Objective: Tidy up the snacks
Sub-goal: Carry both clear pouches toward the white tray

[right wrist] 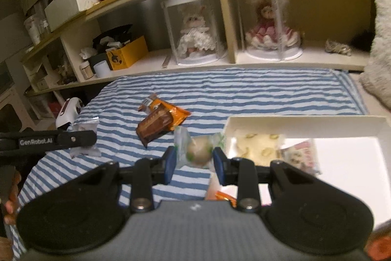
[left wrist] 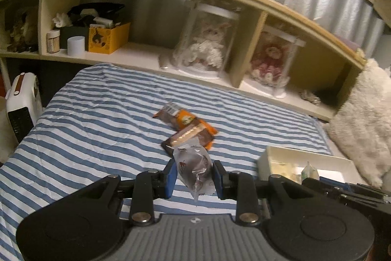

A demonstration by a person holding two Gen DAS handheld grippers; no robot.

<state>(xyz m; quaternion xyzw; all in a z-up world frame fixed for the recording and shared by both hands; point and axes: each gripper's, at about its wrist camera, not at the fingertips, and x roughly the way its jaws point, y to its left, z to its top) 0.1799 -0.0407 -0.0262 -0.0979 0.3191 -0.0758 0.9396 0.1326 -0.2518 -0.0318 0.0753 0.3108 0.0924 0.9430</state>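
My left gripper (left wrist: 194,171) is shut on a clear-wrapped dark snack (left wrist: 193,160), held just above the striped bed (left wrist: 97,126). Beyond it lies a small pile of orange and brown snack packets (left wrist: 188,126). My right gripper (right wrist: 194,159) is shut on a round pale bun in a clear green-edged wrapper (right wrist: 199,151), just left of the white box (right wrist: 303,120). The box holds a pale yellow packet (right wrist: 256,143) and a pink-printed packet (right wrist: 303,153). The right wrist view also shows the pile (right wrist: 158,121) and, at far left, the left gripper (right wrist: 83,137) with its packet (right wrist: 85,124).
A headboard shelf (right wrist: 244,60) with two cased dolls and a yellow box (right wrist: 127,53) runs along the bed's far side. A fluffy white pillow (left wrist: 361,119) lies right of the white box (left wrist: 305,153). A white appliance (left wrist: 22,102) stands off the bed's left edge. An orange wrapper (right wrist: 224,196) peeks from under the right gripper.
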